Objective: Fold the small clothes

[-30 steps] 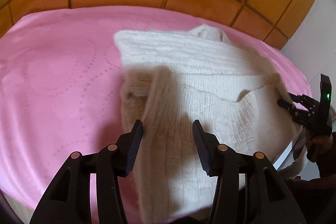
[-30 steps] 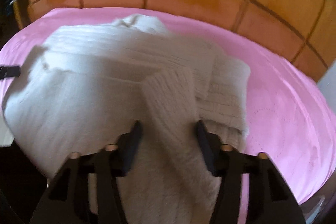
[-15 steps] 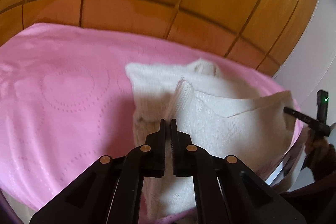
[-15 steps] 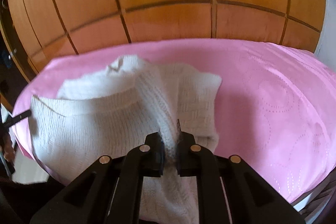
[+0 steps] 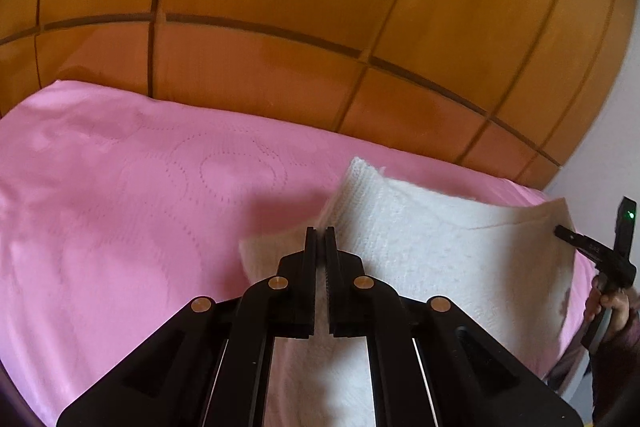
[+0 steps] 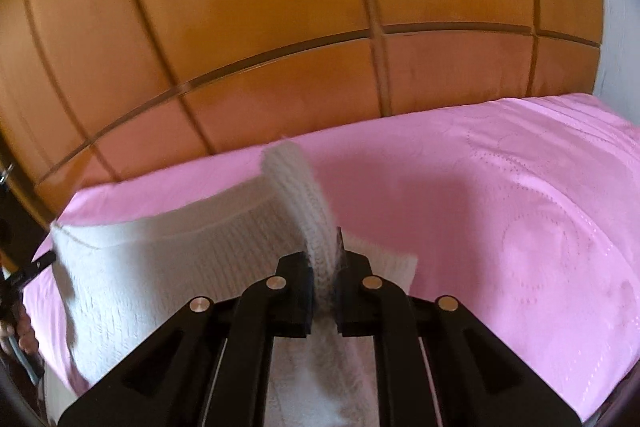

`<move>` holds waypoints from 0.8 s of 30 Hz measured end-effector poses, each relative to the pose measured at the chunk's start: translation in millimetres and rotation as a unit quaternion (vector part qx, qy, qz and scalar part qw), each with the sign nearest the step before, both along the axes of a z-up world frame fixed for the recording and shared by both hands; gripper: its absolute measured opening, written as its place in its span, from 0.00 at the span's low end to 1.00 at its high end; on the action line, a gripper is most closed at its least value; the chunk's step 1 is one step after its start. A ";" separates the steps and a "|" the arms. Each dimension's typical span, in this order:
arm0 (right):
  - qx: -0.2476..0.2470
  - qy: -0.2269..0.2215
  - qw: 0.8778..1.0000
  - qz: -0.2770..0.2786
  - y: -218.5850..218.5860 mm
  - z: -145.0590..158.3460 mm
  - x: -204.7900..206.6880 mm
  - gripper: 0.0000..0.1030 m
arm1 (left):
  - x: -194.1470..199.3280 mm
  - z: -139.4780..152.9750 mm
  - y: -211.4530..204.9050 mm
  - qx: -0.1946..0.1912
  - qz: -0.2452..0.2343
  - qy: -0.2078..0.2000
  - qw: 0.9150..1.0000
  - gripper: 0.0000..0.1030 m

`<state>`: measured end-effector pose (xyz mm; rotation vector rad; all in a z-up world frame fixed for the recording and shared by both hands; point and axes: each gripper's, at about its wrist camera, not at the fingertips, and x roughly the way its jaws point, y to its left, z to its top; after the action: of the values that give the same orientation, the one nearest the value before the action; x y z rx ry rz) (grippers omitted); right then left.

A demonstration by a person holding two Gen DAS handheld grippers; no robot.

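Note:
A cream knitted sweater is lifted above the pink bedspread, stretched between my two grippers. My left gripper is shut on one edge of the sweater. My right gripper is shut on a bunched knit edge of the sweater, which stands up between its fingers. The right gripper also shows at the right edge of the left wrist view, and part of the left gripper at the left edge of the right wrist view. The sweater's lower part hangs down under both grippers.
A wooden panelled headboard rises behind the bed and also fills the top of the right wrist view. The pink bedspread spreads wide to the right. A white wall stands at the far right.
Both grippers went from open to shut on the sweater's edges. They then lifted the sweater up off the bedspread, so its near half now hangs between them.

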<state>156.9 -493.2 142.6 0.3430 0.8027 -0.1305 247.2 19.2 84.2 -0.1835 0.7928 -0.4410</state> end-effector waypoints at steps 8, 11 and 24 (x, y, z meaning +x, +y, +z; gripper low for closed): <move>0.004 0.091 0.995 -0.029 -12.9 -73.5 53.3 0.07 | 61.5 -58.4 -36.8 0.095 0.029 0.066 0.993 0.02; 0.015 0.095 0.994 -0.043 -21.1 -85.3 51.3 0.28 | 64.2 -65.2 -36.3 0.098 0.036 0.076 0.992 0.02; 0.033 0.024 0.999 0.028 18.2 -29.3 16.9 0.45 | 12.8 -26.7 -53.5 -0.002 -0.059 0.052 0.997 0.61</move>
<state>173.8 -475.0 113.3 0.3802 0.8641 -0.0600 260.0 -34.3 57.5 -0.1637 0.9081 -0.5486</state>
